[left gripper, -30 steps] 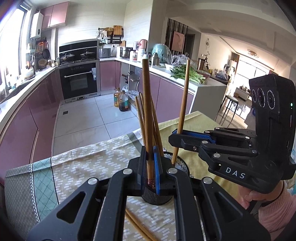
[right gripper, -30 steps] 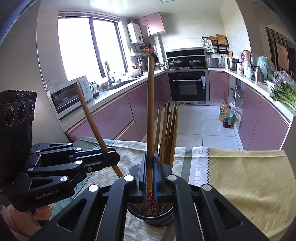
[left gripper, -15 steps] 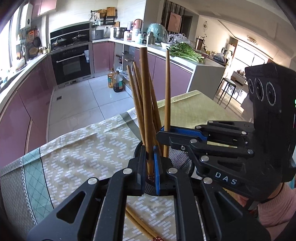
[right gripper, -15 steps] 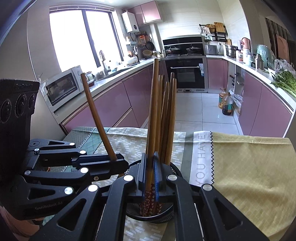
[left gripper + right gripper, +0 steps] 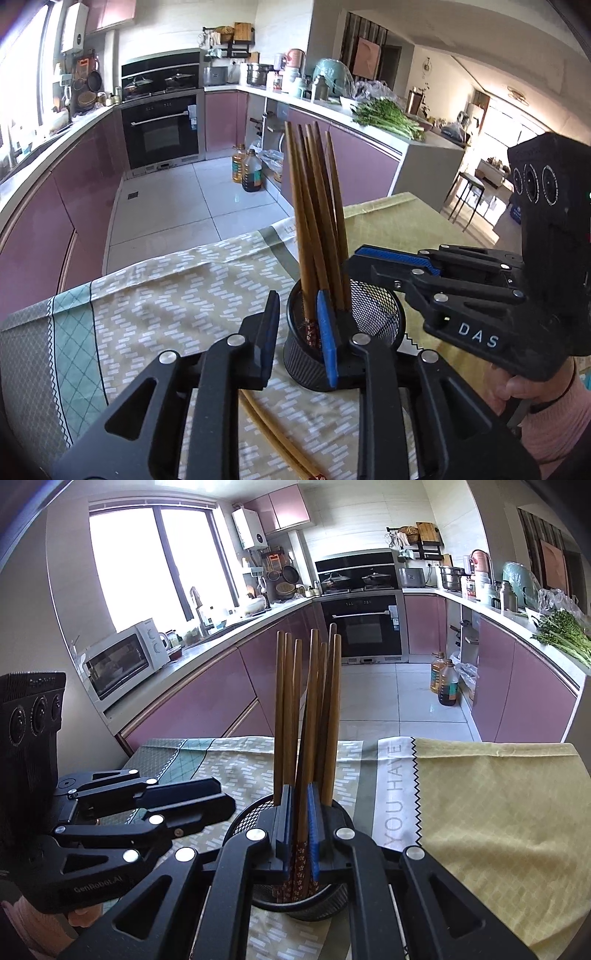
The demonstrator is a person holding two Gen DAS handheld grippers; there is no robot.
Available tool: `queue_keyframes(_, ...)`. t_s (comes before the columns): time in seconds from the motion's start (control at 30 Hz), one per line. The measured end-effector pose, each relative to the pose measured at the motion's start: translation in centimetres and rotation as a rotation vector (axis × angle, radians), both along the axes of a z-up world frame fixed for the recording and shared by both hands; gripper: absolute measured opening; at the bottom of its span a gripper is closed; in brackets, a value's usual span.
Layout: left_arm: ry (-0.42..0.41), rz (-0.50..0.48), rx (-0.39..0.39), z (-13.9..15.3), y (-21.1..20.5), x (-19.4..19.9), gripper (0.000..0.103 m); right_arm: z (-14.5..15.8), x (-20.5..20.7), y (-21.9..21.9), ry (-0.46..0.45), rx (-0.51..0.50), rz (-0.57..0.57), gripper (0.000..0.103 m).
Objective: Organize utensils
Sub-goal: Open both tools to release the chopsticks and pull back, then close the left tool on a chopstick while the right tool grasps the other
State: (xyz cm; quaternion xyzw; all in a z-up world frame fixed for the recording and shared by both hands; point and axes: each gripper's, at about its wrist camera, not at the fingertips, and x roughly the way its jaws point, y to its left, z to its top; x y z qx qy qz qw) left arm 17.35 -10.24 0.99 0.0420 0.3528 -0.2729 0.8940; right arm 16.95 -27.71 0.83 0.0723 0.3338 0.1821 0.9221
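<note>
1. Left wrist view. The left gripper [image 5: 295,334] sits low at the near rim of the black mesh holder [image 5: 373,317]. Its jaws have just been opening and stand a little apart; the left finger is outside the holder's wall, the blue-padded right finger is at the rim. Nothing is pressed between the pads. A chopstick with a patterned end stands in the gap, inside the holder and apparently free.
2. Same view. The bundle of chopsticks [image 5: 317,221] stands upright in the holder, fanning slightly. The holder rests on the cloth-covered surface [image 5: 155,295].
3. Same view. Two loose chopsticks [image 5: 273,439] lie flat on the surface, just under the gripper and near the holder's base. These are not yet put away.
4. Same view. The right gripper [image 5: 360,258] reaches over the holder from the right side, held by a hand [image 5: 513,384] in a pink sleeve.
5. Right wrist view. The right gripper's jaws are nearly closed on one dark chopstick [image 5: 303,794], its patterned end down inside the holder [image 5: 243,819]. Whether it touches the bottom I cannot tell.
6. Same view. The left gripper [image 5: 221,801] lies just beside the holder's left rim.
7. Progress, judged: most chopsticks are in. Left to do: release the right one, then collect the two on the surface.
</note>
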Motion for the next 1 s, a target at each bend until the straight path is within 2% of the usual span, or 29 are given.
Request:
queue_keyframes(0.07, -0.021, 0.019, -0.016, 0.2, 0.8, -0.8, 0.026, 0.2, -0.7, 0.1, -0.011, 0.000, 0.013, 0.009)
queue_keyframes(0.2, -0.079, 0.049, -0.050, 0.6, 2.9, -3.0, 0.032, 0.7, -2.6, 0.6, -0.036, 0.005, 0.062, 0.022)
queue_keyframes(0.23, -0.088, 0.053, -0.052, 0.6, 3.3, -3.5, 0.039, 0.8, -3.1, 0.9, -0.040, 0.002, 0.082, 0.025)
queue_keyframes(0.27, -0.097, 0.058, -0.051, 0.6, 3.7, -4.0, 0.047, 0.9, -3.5, 1.1, -0.040, 0.003, 0.100, 0.032)
queue_keyframes(0.3, -0.105, 0.062, -0.049, 0.6, 4.1, -4.5, 0.049, 0.9, -4.0, 1.3, -0.038, 0.005, 0.121, 0.037)
queue_keyframes(0.43, -0.113, 0.079, -0.018, -0.6, 5.7, -6.6, 0.059, 0.3, -5.8, 2.4, -0.026, -0.006, 0.188, 0.040)
queue_keyframes(0.57, -0.088, 0.142, 0.003, -2.5, 7.5, -7.8, 0.077, -1.6, -6.6, 3.4, 0.031, -0.015, 0.227, 0.041)
queue_keyframes(0.67, -0.073, 0.196, 0.030, -4.0, 8.4, -8.2, 0.079, -3.6, -6.7, 4.2, 0.093, -0.011, 0.242, 0.041)
queue_keyframes(0.73, -0.032, 0.209, 0.020, -5.0, 9.0, -8.1, 0.079, -4.9, -6.7, 5.0, 0.131, -0.019, 0.254, 0.041)
queue_keyframes(1.0, 0.019, 0.259, 0.051, -7.6, 9.7, -7.9, 0.082, -7.3, -6.6, 7.0, 0.194, -0.052, 0.253, 0.041)
